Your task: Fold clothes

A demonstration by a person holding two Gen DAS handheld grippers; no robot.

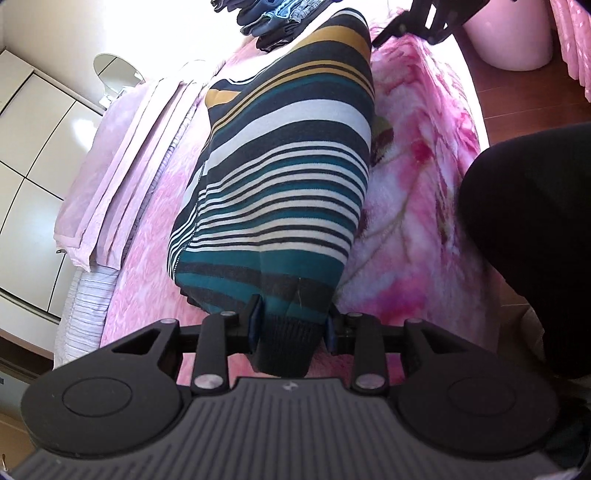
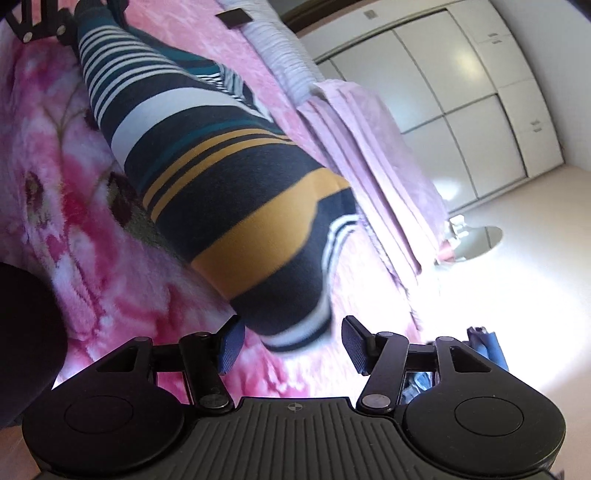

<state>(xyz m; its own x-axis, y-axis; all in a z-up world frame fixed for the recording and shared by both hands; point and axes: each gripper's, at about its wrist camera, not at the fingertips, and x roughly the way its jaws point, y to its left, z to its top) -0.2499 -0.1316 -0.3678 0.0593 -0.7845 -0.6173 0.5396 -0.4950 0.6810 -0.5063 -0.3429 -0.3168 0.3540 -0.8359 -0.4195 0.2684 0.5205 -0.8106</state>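
A striped sweater (image 1: 288, 177) in navy, teal, white and mustard lies folded lengthwise on the pink floral blanket (image 1: 417, 177). My left gripper (image 1: 291, 328) is shut on its ribbed navy hem. The right gripper shows at the sweater's far end at the top of this view (image 1: 421, 22). In the right wrist view the same sweater (image 2: 221, 177) runs away from me; my right gripper (image 2: 291, 343) has its jaws open on either side of the sweater's end, which sits between the blue pads (image 2: 231, 347) without being clamped. The left gripper (image 2: 44, 22) holds the far end.
A folded lilac blanket (image 1: 122, 162) lies along the bed's far side. A stack of folded dark jeans (image 1: 273, 18) lies beyond the sweater. A pink bin (image 1: 513, 33) stands on the wooden floor. White wardrobe doors (image 2: 461, 96) and a round mirror (image 2: 476, 240) are nearby. The person's dark clothing (image 1: 532, 236) is on my side.
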